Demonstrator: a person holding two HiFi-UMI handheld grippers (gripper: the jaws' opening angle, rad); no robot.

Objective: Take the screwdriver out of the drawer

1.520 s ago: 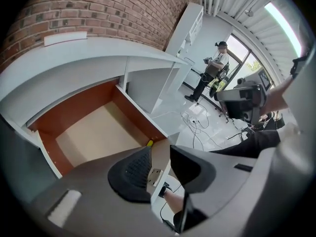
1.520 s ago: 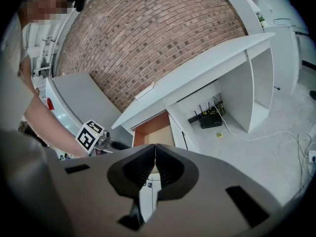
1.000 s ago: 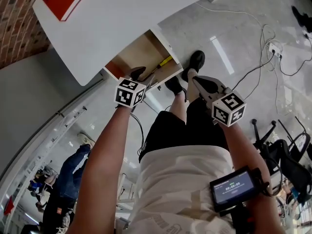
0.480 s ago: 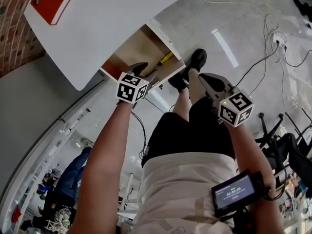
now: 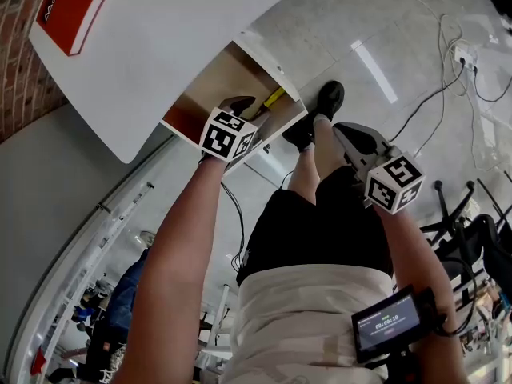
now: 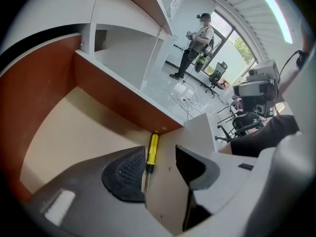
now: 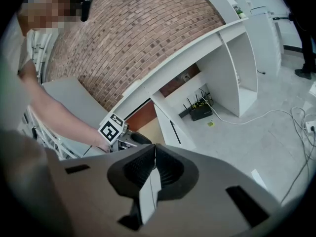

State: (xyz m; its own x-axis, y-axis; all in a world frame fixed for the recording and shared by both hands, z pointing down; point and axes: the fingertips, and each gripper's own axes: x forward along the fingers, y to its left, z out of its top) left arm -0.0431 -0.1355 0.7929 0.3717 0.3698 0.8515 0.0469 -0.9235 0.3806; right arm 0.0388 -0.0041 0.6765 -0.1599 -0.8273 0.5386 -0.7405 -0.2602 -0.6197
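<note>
A yellow-handled screwdriver (image 6: 152, 150) lies in the open wooden drawer (image 6: 74, 127), tight against its light side wall near a corner. In the head view the screwdriver (image 5: 272, 98) shows at the right edge of the drawer (image 5: 216, 82) under the white desk. My left gripper (image 6: 158, 171) is open and straddles that wall: one pad hangs inside the drawer beside the screwdriver's shaft, the other outside. Nothing is pressed between the pads. From above, the left gripper (image 5: 242, 106) dips into the drawer's mouth. My right gripper (image 7: 154, 169) is shut with nothing in it, hanging apart over the person's legs (image 5: 342, 133).
A red book (image 5: 72, 6) lies on the white desk top. The person's shoes (image 5: 324, 102) stand just below the drawer. Cables (image 5: 432, 94) and a power strip (image 5: 464, 54) lie on the floor, office chairs (image 5: 472, 230) at right. Another person (image 6: 197, 38) stands far off.
My left gripper has sunk and moved forward into the drawer's mouth, closer to the screwdriver. The right gripper has dropped a little.
</note>
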